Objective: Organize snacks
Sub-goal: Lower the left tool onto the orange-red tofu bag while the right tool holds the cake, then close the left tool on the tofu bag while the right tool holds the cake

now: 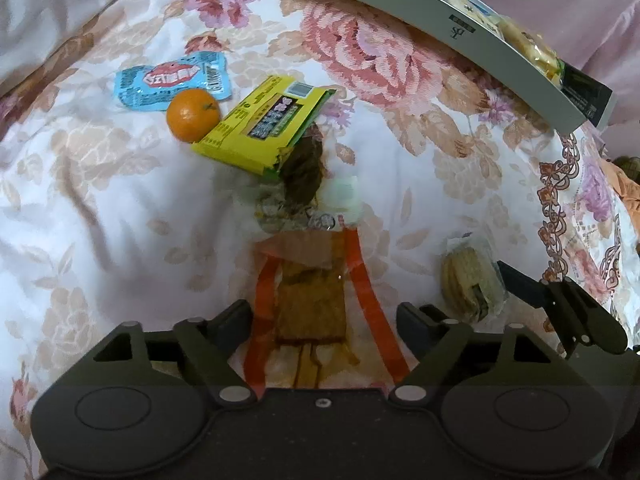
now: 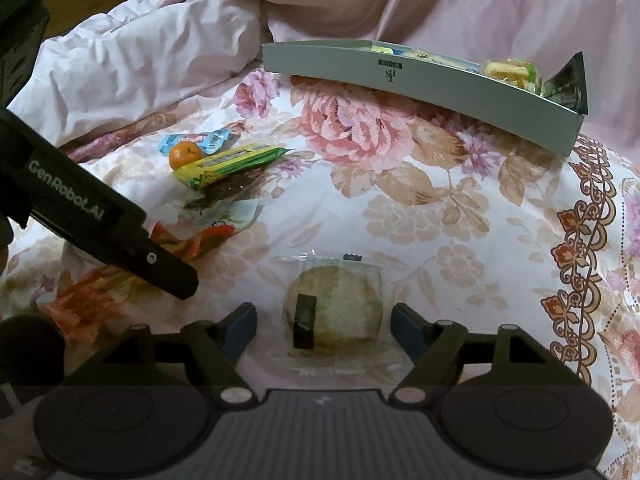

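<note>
My left gripper [image 1: 324, 320] is open and points down over a clear packet with orange stripes [image 1: 312, 304] that holds a brown square snack. The packet lies on the bedspread between the fingers, and the pads do not press it. My right gripper [image 2: 324, 320] is open too, with a round pale cake in a clear wrapper [image 2: 332, 312] lying between its fingers, untouched. The same cake [image 1: 468, 280] shows at the right in the left wrist view. A mandarin [image 1: 193, 114], a blue packet [image 1: 172, 80], a yellow-green packet [image 1: 260, 128] and a dark brown snack [image 1: 304, 168] lie farther off.
A long grey box [image 2: 400, 80] stands at the back right on the flowered bedspread [image 2: 440, 200], with several wrapped snacks inside it. Rumpled pink bedding [image 2: 140, 60] rises behind and to the left. One finger of the left gripper [image 2: 172, 276] crosses the right wrist view.
</note>
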{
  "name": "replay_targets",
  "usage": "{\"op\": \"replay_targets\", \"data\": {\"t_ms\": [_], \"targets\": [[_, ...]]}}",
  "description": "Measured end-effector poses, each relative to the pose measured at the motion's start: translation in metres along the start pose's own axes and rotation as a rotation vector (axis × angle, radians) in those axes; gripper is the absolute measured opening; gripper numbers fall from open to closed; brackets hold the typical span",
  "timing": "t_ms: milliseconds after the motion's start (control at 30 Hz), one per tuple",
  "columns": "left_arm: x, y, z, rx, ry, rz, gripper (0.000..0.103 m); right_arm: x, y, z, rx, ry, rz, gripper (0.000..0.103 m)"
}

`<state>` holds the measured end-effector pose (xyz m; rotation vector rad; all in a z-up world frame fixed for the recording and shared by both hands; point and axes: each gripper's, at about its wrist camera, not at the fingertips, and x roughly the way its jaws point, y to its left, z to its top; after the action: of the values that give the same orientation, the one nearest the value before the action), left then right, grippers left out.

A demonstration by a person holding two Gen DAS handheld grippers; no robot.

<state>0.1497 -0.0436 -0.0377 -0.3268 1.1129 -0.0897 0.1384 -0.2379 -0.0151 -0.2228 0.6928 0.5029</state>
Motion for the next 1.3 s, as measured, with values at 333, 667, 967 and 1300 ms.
{"op": "replay_targets", "data": {"t_ms": [333, 667, 967, 1300], "targets": [[-0.003, 0.001, -0.002, -0.017, -0.037, 0.034, 0.066, 0.003, -0.003, 0.0, 0.02, 0.014, 0.001, 0.087], [-0.015, 0.007, -0.005, -0.061, -0.048, -0.013, 0.056, 0.001, 0.005, 0.0, -0.016, 0.006, 0.024, 0.059], [-0.023, 0.01, -0.011, -0.084, -0.047, -0.044, 0.05, -0.002, 0.009, 0.001, -0.04, -0.039, -0.019, 0.053], [-0.023, 0.003, -0.014, -0.042, -0.054, -0.045, 0.049, -0.001, 0.007, 0.0, -0.032, -0.037, -0.015, 0.053]]}}
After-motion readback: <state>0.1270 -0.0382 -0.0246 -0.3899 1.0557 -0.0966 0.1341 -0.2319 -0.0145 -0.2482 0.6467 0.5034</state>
